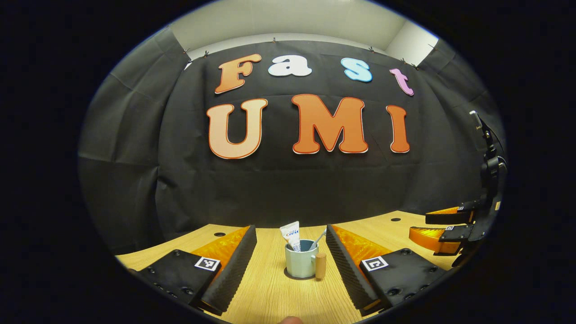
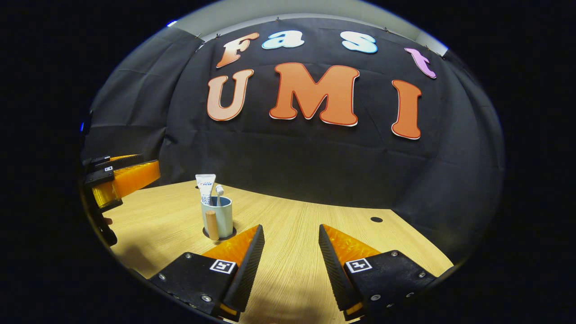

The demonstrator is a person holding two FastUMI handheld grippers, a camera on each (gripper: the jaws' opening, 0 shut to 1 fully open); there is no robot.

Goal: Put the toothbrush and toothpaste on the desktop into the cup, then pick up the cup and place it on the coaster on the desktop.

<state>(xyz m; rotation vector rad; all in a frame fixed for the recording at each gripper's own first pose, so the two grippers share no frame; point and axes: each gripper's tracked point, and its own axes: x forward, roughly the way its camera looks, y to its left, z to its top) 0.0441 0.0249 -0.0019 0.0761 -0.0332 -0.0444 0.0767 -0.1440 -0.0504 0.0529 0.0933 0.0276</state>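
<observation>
Both tongs hang apart, gripping nothing: left tongs [image 1: 291, 256] face the cup [image 1: 300, 260] on its coaster [image 2: 219, 234]; bare bench [image 2: 292, 225] lies ahead of right tongs [image 2: 291, 252].

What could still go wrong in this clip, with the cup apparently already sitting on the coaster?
1. The toothpaste stands tall and upright above the cup rim, so the load looks top-heavy; a bump from either gripper could tip it.
2. The left gripper is open with the cup straight ahead between its fingers; pushing forward might slide it off the coaster.
3. The toothbrush leans outward and could catch a finger.
</observation>
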